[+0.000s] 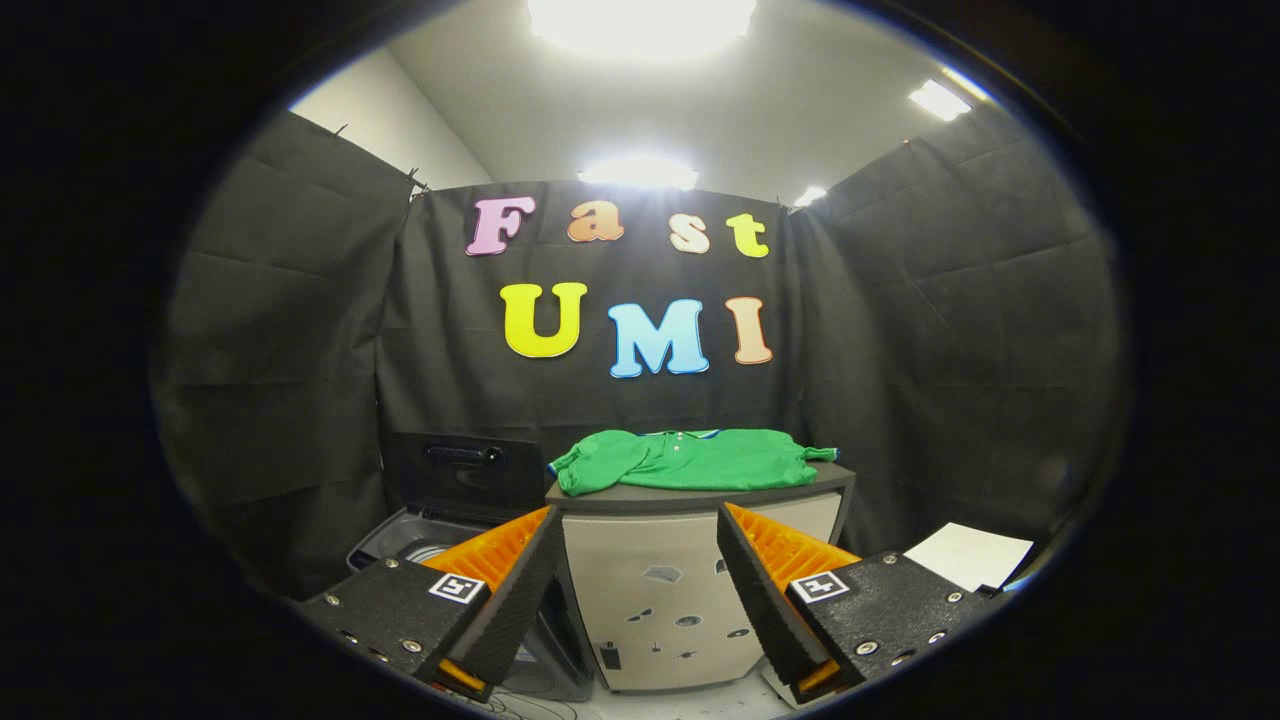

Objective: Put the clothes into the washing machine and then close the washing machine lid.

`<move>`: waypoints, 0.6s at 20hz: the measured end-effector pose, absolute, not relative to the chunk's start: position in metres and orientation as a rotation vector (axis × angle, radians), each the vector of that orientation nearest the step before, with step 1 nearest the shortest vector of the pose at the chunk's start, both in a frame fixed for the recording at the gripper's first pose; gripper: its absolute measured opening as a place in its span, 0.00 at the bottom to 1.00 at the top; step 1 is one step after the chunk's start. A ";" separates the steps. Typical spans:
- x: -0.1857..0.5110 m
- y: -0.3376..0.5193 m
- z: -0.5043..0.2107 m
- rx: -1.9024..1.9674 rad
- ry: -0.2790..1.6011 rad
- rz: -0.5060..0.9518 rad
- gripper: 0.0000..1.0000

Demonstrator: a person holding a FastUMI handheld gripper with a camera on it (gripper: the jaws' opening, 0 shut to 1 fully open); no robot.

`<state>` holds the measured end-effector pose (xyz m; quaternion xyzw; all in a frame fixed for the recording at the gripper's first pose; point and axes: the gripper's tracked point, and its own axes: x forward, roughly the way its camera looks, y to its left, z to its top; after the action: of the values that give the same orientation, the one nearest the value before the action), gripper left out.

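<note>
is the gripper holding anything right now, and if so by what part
Nothing is held. The gripper has its jaws open and apart, short of the green polo shirt, which lies untouched on the cabinet beyond them.

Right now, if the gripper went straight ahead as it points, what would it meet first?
Probably the pale front of the grey-topped cabinet, below the folded green shirt. The open gripper frames that panel; depth is unclear.
</note>
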<state>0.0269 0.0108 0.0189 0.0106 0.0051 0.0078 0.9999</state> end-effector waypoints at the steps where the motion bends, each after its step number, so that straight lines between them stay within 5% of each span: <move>1: 0.034 0.010 0.023 0.023 0.005 0.017 0.95; 12: 0.112 -0.004 0.065 0.000 0.000 0.040 0.95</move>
<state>0.1121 -0.0040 0.0645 -0.0001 0.0002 0.0199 0.9998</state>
